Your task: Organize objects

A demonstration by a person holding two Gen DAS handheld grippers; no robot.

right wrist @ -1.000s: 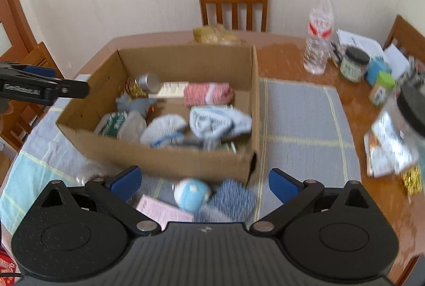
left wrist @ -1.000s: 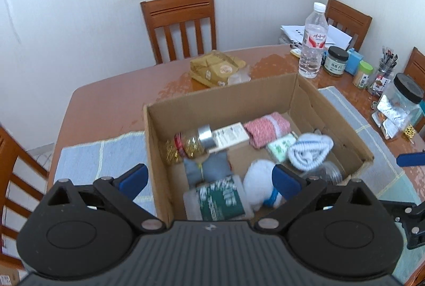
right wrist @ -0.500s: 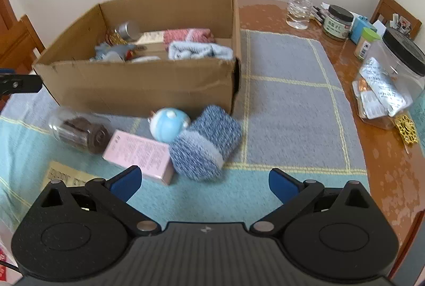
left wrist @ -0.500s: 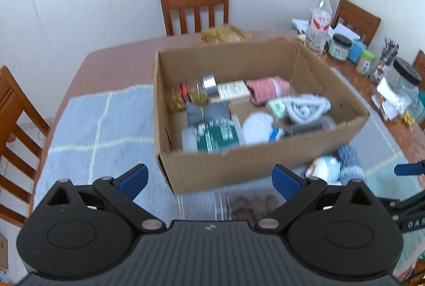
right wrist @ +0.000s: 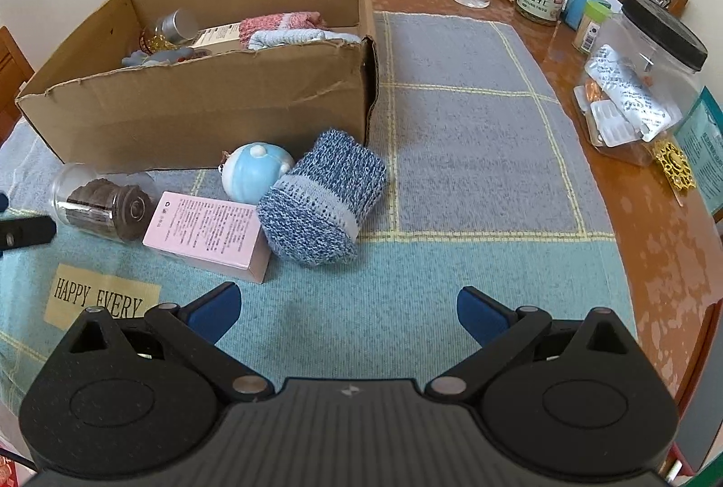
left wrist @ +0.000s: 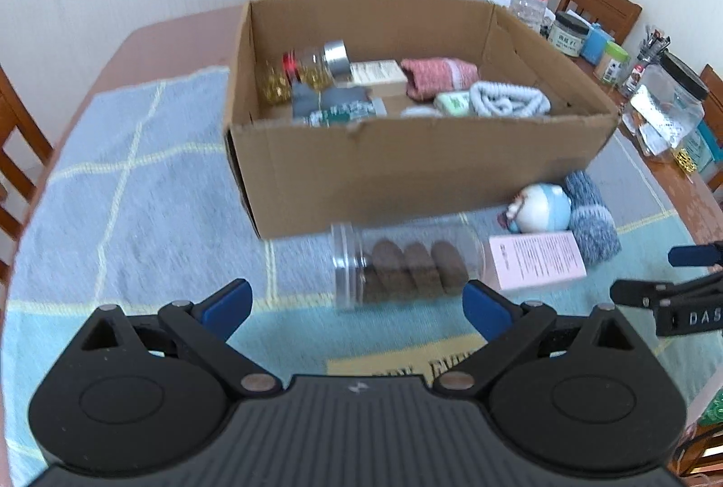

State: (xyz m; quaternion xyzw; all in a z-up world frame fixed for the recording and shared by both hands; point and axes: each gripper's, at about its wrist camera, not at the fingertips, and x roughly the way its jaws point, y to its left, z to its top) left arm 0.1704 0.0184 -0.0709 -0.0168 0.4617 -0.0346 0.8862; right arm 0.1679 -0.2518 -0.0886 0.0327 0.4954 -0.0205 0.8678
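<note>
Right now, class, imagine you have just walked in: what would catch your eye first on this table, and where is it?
The open cardboard box, crammed with jars, socks and small packets, dominates the left of the checked cloth. Before its near wall lie four loose things in a row: a clear jar of dark biscuits on its side, a pink carton, a pale blue ball toy and a rolled blue knit sock.

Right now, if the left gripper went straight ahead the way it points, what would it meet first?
Most likely the clear jar of dark cookies, lying on its side on the cloth just beyond the open left gripper. The cardboard box stands behind it. Depth is uncertain in the fisheye view.
</note>
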